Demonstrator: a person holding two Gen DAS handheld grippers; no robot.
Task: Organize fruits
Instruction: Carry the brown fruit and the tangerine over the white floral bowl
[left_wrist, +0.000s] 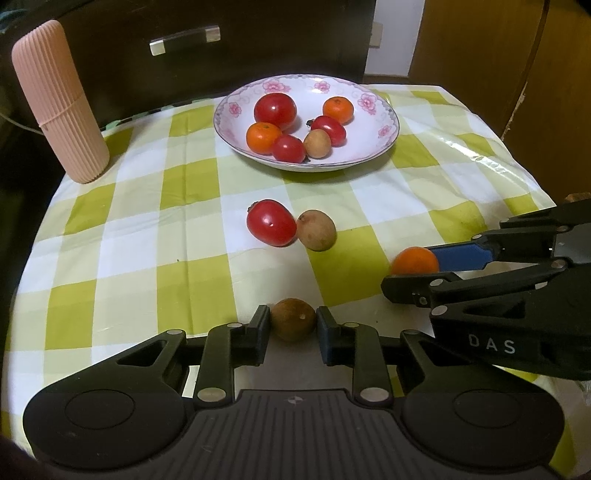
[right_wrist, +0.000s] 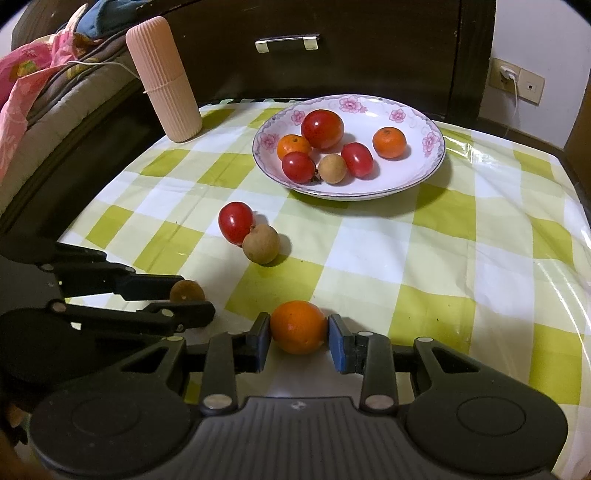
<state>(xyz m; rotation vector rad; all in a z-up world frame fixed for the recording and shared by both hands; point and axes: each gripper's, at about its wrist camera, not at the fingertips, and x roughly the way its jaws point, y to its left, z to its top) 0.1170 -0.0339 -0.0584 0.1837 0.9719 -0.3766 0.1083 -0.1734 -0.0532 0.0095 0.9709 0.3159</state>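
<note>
A brown longan sits pinched between the fingers of the left gripper, low over the near edge of the checked tablecloth. Just to its right, a small orange is clamped the same way in the right gripper, both blue pads touching its sides (whether either fruit rests on the cloth or is just lifted clear cannot be told). Farther in, near the middle of the table, a red tomato and a second longan lie touching each other on the cloth. Beyond them stands the floral plate, holding three red tomatoes, two oranges and one longan grouped toward its centre. A ribbed pink cylinder stands upright at the far left corner of the table, well apart from the plate, with a dark cabinet behind.
</note>
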